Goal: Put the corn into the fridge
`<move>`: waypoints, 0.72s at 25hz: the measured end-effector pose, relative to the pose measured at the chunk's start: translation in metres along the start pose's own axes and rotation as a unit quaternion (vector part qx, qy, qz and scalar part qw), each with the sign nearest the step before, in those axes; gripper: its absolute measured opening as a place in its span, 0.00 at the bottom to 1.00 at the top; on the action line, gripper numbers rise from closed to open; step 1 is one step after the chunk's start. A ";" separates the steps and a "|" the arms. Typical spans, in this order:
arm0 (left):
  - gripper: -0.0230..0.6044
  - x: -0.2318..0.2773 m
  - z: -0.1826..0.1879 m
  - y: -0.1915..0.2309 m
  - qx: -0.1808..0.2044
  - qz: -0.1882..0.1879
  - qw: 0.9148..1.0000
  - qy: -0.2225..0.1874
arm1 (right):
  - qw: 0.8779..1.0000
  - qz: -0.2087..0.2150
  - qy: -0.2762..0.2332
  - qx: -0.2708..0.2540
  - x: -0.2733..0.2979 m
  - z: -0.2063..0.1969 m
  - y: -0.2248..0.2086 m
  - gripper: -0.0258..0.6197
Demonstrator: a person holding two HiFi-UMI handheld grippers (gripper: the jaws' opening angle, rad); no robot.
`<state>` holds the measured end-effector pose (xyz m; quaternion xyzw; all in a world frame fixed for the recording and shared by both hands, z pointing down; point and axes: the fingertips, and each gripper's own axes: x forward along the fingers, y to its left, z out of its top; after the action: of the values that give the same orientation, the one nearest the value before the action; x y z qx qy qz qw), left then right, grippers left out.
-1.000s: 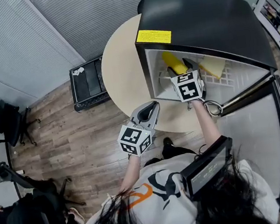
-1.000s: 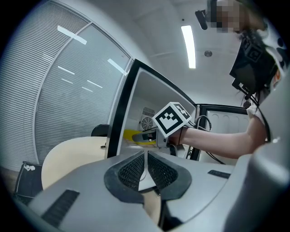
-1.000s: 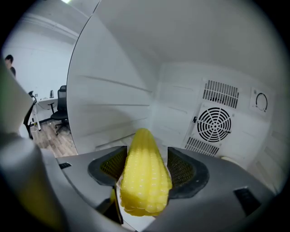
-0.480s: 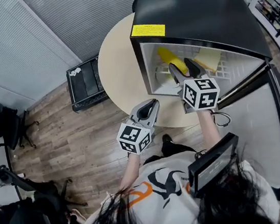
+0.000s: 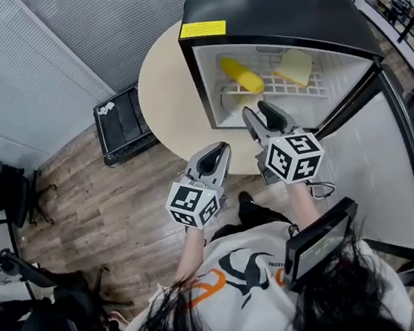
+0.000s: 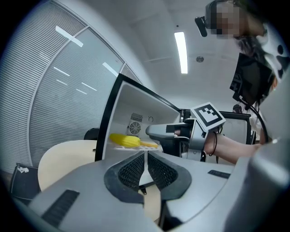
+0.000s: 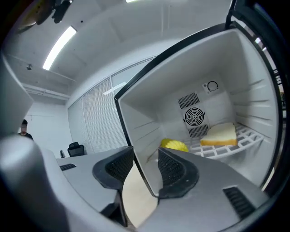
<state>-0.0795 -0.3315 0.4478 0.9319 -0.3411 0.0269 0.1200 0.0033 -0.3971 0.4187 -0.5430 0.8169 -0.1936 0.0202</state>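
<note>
1. While my right gripper hangs at the mouth of the open fridge, its jaws have just been closing partway, with nothing between them.
2. My left gripper is closed and empty.
3. I see the corn lying on the fridge's wire shelf.

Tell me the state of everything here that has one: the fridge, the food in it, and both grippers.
fridge: door open.
corn: lying on the wire shelf inside the fridge, not held.
bread slice: on the same shelf, beside the corn.
left gripper: shut, empty.
right gripper: open, its jaws have just been closing partway, nothing between them.
</note>
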 end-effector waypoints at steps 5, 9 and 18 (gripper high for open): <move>0.06 -0.025 -0.005 -0.025 0.001 -0.007 1.000 -0.004 | 1.000 0.002 0.010 0.011 -0.033 -0.027 0.021 0.27; 0.06 -0.048 -0.016 -0.047 0.000 -0.016 1.000 0.003 | 1.000 0.004 0.019 0.021 -0.061 -0.049 0.041 0.23; 0.06 -0.082 -0.037 -0.084 -0.009 -0.030 0.999 0.008 | 0.999 -0.009 0.037 0.028 -0.116 -0.083 0.058 0.17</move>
<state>-0.0866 -0.2089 0.4554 0.9403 -0.3124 0.0276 0.1319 -0.0210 -0.2495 0.4554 -0.5422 0.8063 -0.2362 0.0036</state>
